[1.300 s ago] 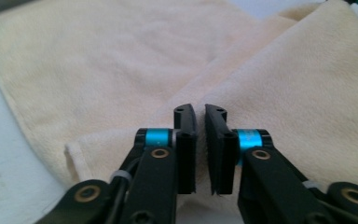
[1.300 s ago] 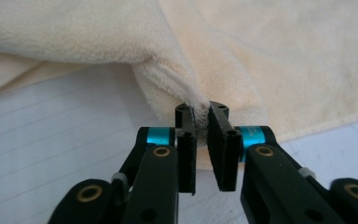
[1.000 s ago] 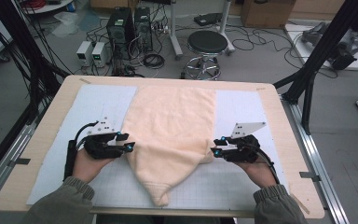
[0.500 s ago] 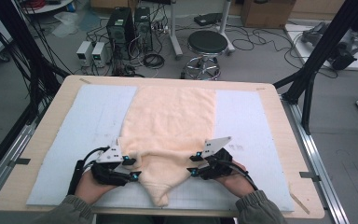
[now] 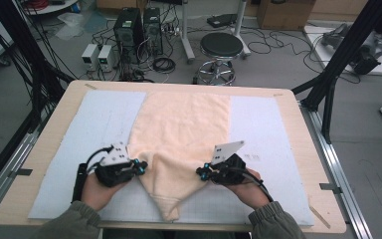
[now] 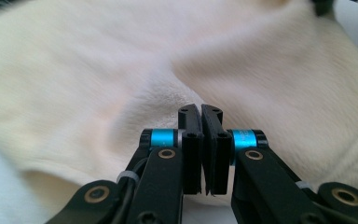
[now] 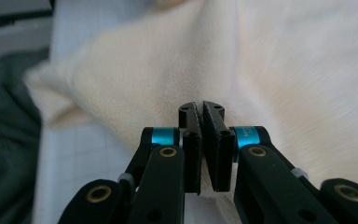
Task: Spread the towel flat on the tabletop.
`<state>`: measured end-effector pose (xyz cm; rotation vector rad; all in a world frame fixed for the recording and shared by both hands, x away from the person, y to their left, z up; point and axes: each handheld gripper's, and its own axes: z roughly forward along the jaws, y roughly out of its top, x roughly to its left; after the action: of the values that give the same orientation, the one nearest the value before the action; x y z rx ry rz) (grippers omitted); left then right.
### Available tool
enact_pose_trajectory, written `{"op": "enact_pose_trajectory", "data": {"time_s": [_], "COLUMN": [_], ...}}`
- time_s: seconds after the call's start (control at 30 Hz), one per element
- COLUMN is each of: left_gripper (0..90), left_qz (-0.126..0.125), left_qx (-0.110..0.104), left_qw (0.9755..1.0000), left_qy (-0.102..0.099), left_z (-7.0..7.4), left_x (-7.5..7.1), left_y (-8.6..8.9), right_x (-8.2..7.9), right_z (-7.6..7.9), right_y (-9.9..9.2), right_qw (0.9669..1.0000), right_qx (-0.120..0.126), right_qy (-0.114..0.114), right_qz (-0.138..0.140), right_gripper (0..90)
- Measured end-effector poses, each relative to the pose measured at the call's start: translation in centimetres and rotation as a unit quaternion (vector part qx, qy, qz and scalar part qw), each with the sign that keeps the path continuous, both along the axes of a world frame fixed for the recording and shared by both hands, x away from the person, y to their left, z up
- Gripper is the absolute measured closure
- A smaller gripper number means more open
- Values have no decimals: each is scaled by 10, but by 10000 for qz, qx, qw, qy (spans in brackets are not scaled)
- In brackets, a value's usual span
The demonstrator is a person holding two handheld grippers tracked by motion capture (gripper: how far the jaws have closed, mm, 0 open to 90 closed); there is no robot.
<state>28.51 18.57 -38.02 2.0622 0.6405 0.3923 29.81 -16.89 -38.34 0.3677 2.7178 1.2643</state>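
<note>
A cream towel (image 5: pixel 184 124) lies lengthwise down the middle of a pale blue mat (image 5: pixel 99 114), its near end bunched into a point. My left gripper (image 5: pixel 143 167) sits at the towel's left lower edge, and its jaws have just closed. In the left gripper view the left gripper (image 6: pixel 200 109) is shut with a fold of towel (image 6: pixel 98 70) pinched between the pads. My right gripper (image 5: pixel 199 173) is at the right lower edge, its jaws also just closed. The right gripper view shows the right gripper (image 7: pixel 200 106) shut on towel cloth (image 7: pixel 284 70).
The mat covers a wooden table (image 5: pixel 298 129) framed by black struts. Behind the far edge stand a black stool (image 5: pixel 221 47), computer towers (image 5: pixel 134 30) and cables on the floor. Bare mat lies on both sides of the towel.
Both hands came toward the near edge, the right one sliding left toward the towel. Both pairs of jaws closed on the towel's lower edges, and its near end has narrowed.
</note>
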Motion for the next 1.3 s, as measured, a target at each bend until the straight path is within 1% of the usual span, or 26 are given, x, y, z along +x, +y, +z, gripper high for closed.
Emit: {"op": "enact_pose_trajectory", "data": {"time_s": [0.03, 0.13, 0.2, 0.23, 0.27, 0.3, 0.33, 0.37, 0.4, 0.43, 0.47, 0.57, 0.6, 0.63, 0.67, 0.7, 0.73, 0.77, 0.87, 0.93, 1.0, 1.03, 1.07, 1.1, 1.2, 1.3], "left_gripper": [867, 867, 862, 846, 768, 631, 575, 560, 534, 517, 515, 495, 496, 496, 495, 495, 490, 482, 480, 539, 647, 718, 803, 845, 868, 870], "left_qz": [127, 511, 815, 997, 1194, 1287, 1200, 1068, 986, 879, 770, 357, 228, 62, -116, -198, -255, -307, -284, -225, -154, -122, -148, -167, -142, -124], "left_qx": [-84, -439, -254, -249, -303, -334, -391, -378, -278, -195, -220, -235, -157, -74, 44, 88, 166, 209, 496, 606, 472, 478, 491, 483, 404, 232], "left_qw": [9998, 9975, 9959, 9945, 9924, 9911, 9920, 9935, 9947, 9959, 9968, 9989, 9993, 9993, 9990, 9986, 9981, 9977, 9967, 9969, 9975, 9976, 9978, 9977, 9981, 9989], "left_qy": [-115, -204, -288, -205, -78, 38, 86, 125, 42, -50, -50, 186, 270, 372, 436, 480, 538, 567, 571, 454, 493, 479, 427, 441, 434, 380], "left_z": [10, 34, 40, 40, 40, 39, 38, 36, 34, 30, 25, 2, -7, -15, -25, -30, -36, -41, -51, -57, -59, -58, -57, -56, -49, -38], "left_x": [6, 35, 59, 71, 79, 84, 85, 83, 77, 71, 66, 47, 42, 37, 31, 29, 27, 26, 29, 32, 35, 36, 36, 36, 33, 28], "left_y": [4, 8, 4, 3, 3, 3, 4, 4, 2, 2, 1, -6, -11, -15, -22, -27, -32, -37, -48, -52, -53, -53, -53, -52, -45, -36], "right_x": [1, 16, 38, 52, 66, 80, 89, 95, 94, 91, 87, 71, 66, 65, 64, 64, 63, 64, 73, 79, 82, 83, 83, 83, 80, 74], "right_z": [11, 37, 43, 42, 38, 32, 26, 22, 19, 18, 17, 11, 7, 4, 0, -5, -8, -12, -25, -34, -39, -39, -40, -39, -34, -26], "right_y": [-2, -3, -1, 0, 0, -3, -8, -14, -18, -22, -25, -33, -35, -35, -34, -33, -33, -31, -22, -18, -14, -13, -13, -14, -21, -28], "right_qw": [9999, 9988, 9972, 9953, 9926, 9883, 9847, 9842, 9837, 9852, 9865, 9896, 9906, 9917, 9917, 9914, 9912, 9914, 9900, 9886, 9881, 9881, 9892, 9901, 9921, 9937], "right_qx": [89, 145, 222, 183, 75, 85, 176, 280, 363, 358, 327, 262, 188, -25, -172, -277, -255, -241, -570, -654, -631, -625, -582, -582, -461, -439], "right_qy": [-104, -361, -382, -430, -393, -294, -121, 40, 146, 87, -46, -41, -34, 100, 149, 65, -67, -59, -43, -39, -45, -42, -21, 25, 216, 198], "right_qz": [-48, -296, -604, -845, -1144, -1492, -1730, -1749, -1753, -1674, -1603, -1413, -1355, -1283, -1266, -1276, -1298, -1287, -1292, -1358, -1403, -1402, -1345, -1274, -1149, -1010], "right_gripper": [865, 866, 865, 859, 838, 755, 714, 683, 665, 661, 657, 656, 656, 648, 642, 640, 640, 639, 627, 642, 702, 752, 790, 821, 849, 853]}}
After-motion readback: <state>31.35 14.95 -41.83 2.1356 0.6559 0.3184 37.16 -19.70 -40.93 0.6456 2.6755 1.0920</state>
